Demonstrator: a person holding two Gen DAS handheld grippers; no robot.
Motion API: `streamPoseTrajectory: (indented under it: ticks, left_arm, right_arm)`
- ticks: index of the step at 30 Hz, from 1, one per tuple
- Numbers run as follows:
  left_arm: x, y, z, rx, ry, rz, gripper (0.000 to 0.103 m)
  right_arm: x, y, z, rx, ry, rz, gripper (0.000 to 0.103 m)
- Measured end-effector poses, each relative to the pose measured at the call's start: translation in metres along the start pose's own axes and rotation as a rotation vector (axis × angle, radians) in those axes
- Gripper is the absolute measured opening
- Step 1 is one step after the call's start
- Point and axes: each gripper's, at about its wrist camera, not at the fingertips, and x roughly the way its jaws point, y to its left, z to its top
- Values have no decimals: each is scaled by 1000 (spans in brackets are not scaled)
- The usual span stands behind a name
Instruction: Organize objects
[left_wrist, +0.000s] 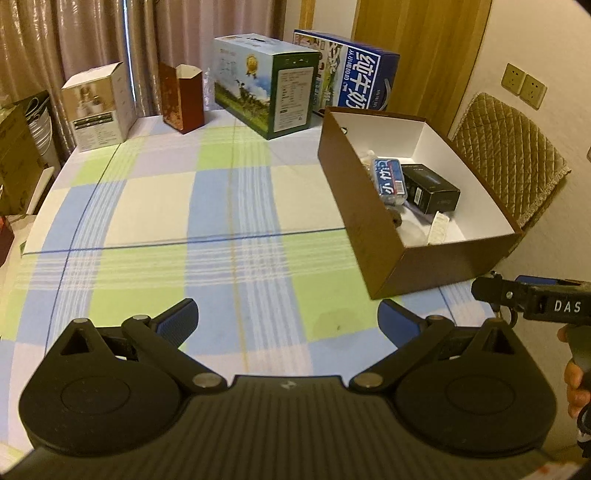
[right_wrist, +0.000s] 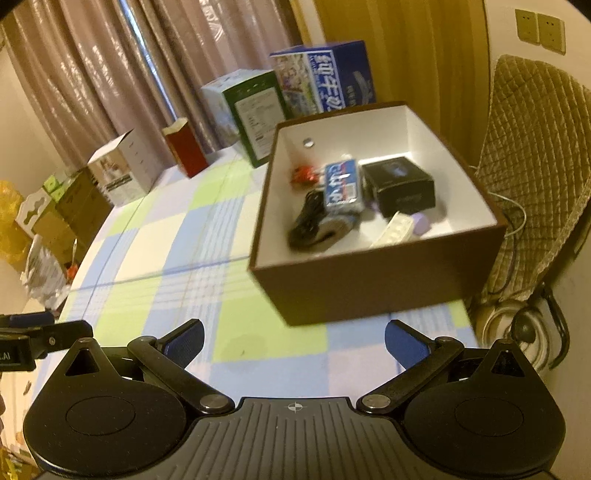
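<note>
A brown cardboard box (left_wrist: 424, 264) with a white inside stands at the table's right side; it also shows in the right wrist view (right_wrist: 369, 288). In it lie a blue tissue pack (right_wrist: 341, 186), a black box (right_wrist: 400, 188), a black coiled cable (right_wrist: 314, 221), a red item (right_wrist: 304, 175), a white strip (right_wrist: 395, 230) and a purple item (right_wrist: 421, 223). My left gripper (left_wrist: 288, 321) is open and empty above the tablecloth, left of the box. My right gripper (right_wrist: 293, 343) is open and empty just before the box's near wall.
The table has a checked blue, green and white cloth (left_wrist: 207, 206). At its far edge stand a white carton (left_wrist: 98, 107), a red carton (left_wrist: 183, 98), a green carton (left_wrist: 267, 85) and a blue milk carton (left_wrist: 354, 74). A padded chair (right_wrist: 532, 158) stands right of the box.
</note>
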Motion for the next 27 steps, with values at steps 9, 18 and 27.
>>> streamPoseTrajectory:
  ticks: [9,18,27]
  left_arm:
    - [-29,30,-33,-5,6,-7,102]
    - [-51,55,-61,-15,15,-10,102]
    - [-65,75,-84,-28,23,-4,102]
  right_arm:
    - [-12,41,-34,-26,16,0,101]
    - [-21,76,-60,-71,23,-1,101]
    - [-24,101,-83,-96,40,4,101]
